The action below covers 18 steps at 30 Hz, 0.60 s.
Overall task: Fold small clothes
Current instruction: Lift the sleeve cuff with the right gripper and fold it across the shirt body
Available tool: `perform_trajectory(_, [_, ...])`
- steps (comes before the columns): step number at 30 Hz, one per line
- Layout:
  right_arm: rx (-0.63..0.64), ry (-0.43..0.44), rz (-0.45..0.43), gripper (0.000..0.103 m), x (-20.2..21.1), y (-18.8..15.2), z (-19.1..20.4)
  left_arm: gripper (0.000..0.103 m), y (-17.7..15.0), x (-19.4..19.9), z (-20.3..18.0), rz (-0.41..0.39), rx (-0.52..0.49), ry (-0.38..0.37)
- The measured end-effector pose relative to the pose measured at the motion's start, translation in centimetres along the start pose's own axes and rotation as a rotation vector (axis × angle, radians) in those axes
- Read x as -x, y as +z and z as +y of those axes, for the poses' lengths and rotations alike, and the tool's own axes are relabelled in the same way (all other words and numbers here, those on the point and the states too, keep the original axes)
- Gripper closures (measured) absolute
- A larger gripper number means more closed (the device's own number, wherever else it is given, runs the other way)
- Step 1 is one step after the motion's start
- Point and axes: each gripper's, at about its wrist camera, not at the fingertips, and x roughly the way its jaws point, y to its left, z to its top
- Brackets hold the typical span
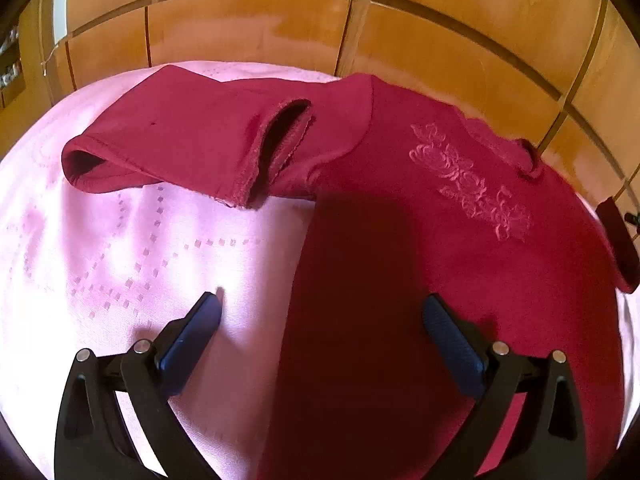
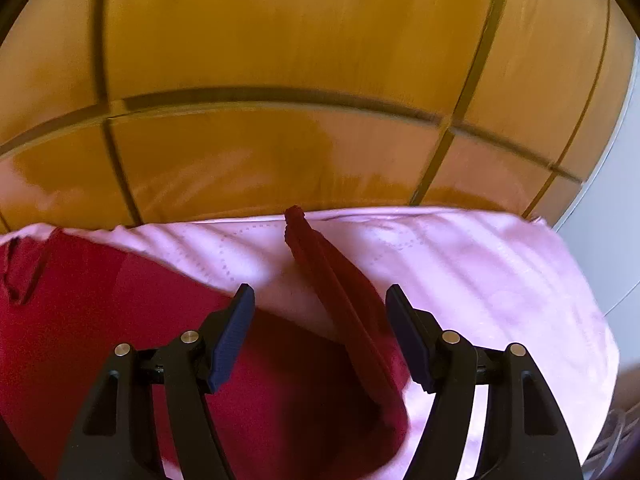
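From the left wrist camera I see my left gripper (image 1: 320, 312) tilted downward over the bed, its jaws spread as wide as they go and gripping nothing. The left finger (image 1: 192, 340) hangs over the bare pink bedspread (image 1: 120, 240), while the right finger (image 1: 452, 344) is above the body of the dark red shirt (image 1: 440, 240); the shirt's straight side edge runs up between the two. The shirt lies flat, its embroidered flower motif (image 1: 468, 180) facing up ahead and to the right of the gripper, and one sleeve (image 1: 180, 140) stretches out to the left with its cuff open. Behind the bed stands a panelled wooden wardrobe (image 1: 260, 32). From the right wrist camera, which is somewhat blurred, my right gripper (image 2: 320, 312) also points downward, jaws partly open and clear of the cloth. A narrow folded strip of the red shirt (image 2: 332, 280), probably the other sleeve, runs diagonally across the pink bedspread (image 2: 500, 272) and passes between the fingers without either pad touching it that I can tell; the shirt's body fills the lower left. Only the left view shows the embroidery and the spread sleeve; only the right view shows this strip and the bedspread's far right corner.
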Motion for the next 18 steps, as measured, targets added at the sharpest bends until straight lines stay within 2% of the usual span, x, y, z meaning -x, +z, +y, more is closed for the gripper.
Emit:
perform_trajectory(2, [-0.017, -0.012, 0.027, 0.036, -1.5, 0.4, 0.0, 0.002, -0.1, -0.1, -0.2, 0.0, -0.006, 0.006])
perform_trajectory(3, [-0.016, -0.026, 0.048, 0.04, -2.4, 0.5, 0.1, 0.002, -0.3, -0.1, -0.3, -0.002, -0.009, 0.01])
perform_trajectory(7, [-0.034, -0.024, 0.117, 0.092, -5.0, 0.6, -0.1, 0.002, -0.3, -0.2, -0.1, -0.007, -0.005, 0.002])
perform_trajectory(11, [-0.146, 0.021, 0.093, 0.094, -3.9, 0.6, -1.7, 0.002, -0.3, 0.0, 0.4, -0.01, 0.003, -0.01])
perform_trajectory(15, [-0.203, 0.046, 0.038, 0.094, -1.0, 1.1, -2.7, 0.002, -0.2, -0.1, 0.1, 0.0, -0.007, 0.004])
perform_trajectory(18, [-0.251, 0.098, -0.003, 0.094, 1.9, 1.8, -3.0, 0.002, 0.1, -0.1, 0.0, 0.011, -0.007, 0.004])
